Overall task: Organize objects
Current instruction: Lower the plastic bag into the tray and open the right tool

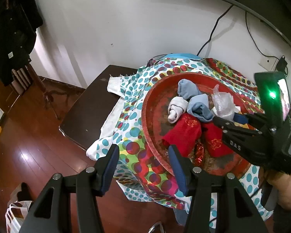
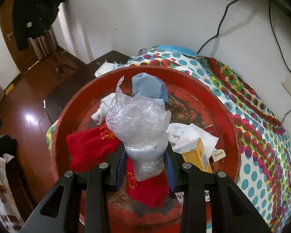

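Observation:
A round red tray (image 1: 147, 120) (image 2: 232, 128) sits on a dotted cloth. In it lie two red socks (image 1: 182, 136) (image 2: 89, 149), blue socks (image 1: 199, 106) (image 2: 147, 87), a white sock (image 1: 176, 106) (image 2: 104, 104), a yellow box (image 2: 197, 153) and a red candy (image 1: 199, 153). My right gripper (image 2: 144, 151) is shut on a crumpled clear plastic bag (image 2: 139, 120) (image 1: 223, 101) above the tray. It shows in the left wrist view (image 1: 232, 122) too. My left gripper (image 1: 143, 155) is open and empty, above the tray's near-left rim.
The dotted cloth (image 1: 133, 132) (image 2: 261, 136) covers a low stand next to a dark table (image 1: 91, 104). White tissue (image 2: 186, 130) lies in the tray. Cables hang on the white wall (image 1: 213, 33). A bag (image 1: 13, 217) stands on the wooden floor.

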A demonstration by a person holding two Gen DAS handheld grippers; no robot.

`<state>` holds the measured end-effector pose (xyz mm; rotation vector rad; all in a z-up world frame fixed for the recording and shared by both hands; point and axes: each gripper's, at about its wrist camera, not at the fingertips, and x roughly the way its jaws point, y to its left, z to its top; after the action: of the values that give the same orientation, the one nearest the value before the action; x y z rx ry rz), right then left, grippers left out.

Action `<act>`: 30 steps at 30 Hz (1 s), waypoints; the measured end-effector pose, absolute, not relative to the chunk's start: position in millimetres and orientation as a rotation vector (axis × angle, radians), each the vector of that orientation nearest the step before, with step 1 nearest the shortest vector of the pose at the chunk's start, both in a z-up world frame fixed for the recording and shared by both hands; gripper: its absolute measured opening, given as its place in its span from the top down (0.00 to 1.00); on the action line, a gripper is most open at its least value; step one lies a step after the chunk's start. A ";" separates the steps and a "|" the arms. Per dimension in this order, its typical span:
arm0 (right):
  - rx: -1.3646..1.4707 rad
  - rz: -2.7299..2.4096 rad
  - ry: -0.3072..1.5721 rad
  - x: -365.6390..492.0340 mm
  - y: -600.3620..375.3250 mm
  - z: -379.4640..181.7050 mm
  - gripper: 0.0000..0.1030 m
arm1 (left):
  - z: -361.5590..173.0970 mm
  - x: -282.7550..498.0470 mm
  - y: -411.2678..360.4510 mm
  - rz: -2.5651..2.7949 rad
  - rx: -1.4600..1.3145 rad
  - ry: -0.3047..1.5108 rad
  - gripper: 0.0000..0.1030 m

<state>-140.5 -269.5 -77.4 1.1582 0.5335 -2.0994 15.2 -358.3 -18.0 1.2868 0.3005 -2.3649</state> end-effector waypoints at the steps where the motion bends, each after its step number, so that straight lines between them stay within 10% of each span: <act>1: 1.170 -2.105 0.533 -142.9 -270.3 -79.0 0.68 | -18.2 14.5 -356.4 -2.368 1.292 0.294 0.47; 13: 1.233 -2.129 0.521 -159.9 -278.0 -83.4 0.64 | -25.4 1.2 -338.6 -2.384 1.332 0.248 0.47; 30: 1.147 -2.144 0.496 -139.9 -264.6 -44.7 0.16 | -32.1 -9.3 -324.2 -2.364 1.380 0.231 0.47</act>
<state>-139.9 -264.6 -44.7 1.1466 0.4960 -2.1444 -9.3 -324.2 -32.1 1.3804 0.2315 -2.3644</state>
